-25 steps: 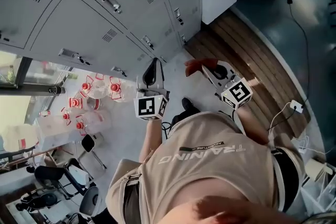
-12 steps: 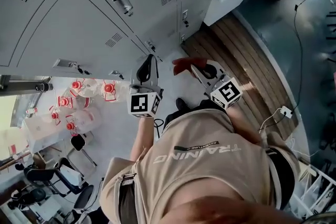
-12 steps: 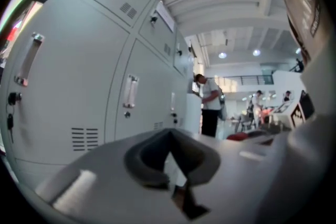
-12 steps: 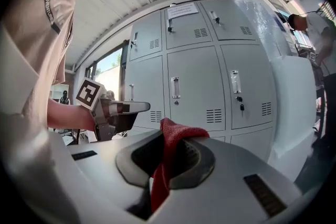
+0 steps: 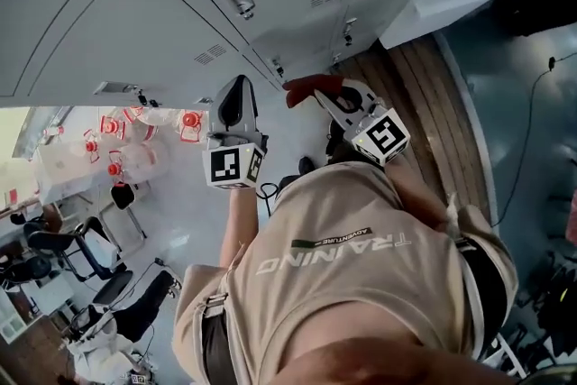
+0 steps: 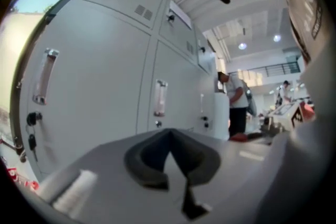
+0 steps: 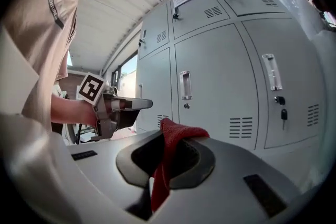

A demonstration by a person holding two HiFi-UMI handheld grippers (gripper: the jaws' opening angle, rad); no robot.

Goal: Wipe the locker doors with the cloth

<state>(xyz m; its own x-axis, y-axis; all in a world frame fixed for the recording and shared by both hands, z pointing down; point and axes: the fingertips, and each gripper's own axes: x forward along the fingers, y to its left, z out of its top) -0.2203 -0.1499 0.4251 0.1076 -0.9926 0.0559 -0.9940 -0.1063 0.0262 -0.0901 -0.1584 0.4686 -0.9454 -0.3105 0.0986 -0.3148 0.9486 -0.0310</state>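
Observation:
Grey locker doors (image 5: 153,22) with metal handles fill the top of the head view and stand in front of both grippers (image 6: 94,92) (image 7: 220,92). My right gripper (image 5: 311,90) is shut on a red cloth (image 5: 306,87), which sticks out between its jaws (image 7: 167,149) a short way from the doors. My left gripper (image 5: 236,100) is shut with nothing in it and points at the lockers; it shows at the left of the right gripper view (image 7: 126,107). In the left gripper view its jaws meet at a closed tip (image 6: 170,136).
A wooden floor strip (image 5: 424,95) runs along the right of the lockers. Red-capped bottles (image 5: 117,149) sit on a surface at the left, with office chairs (image 5: 54,257) below. A person (image 6: 233,102) stands far along the locker row.
Both grippers have risen toward the lockers, the right one carrying the red cloth closer to the doors. The head view has swung so the lockers fill more of the top.

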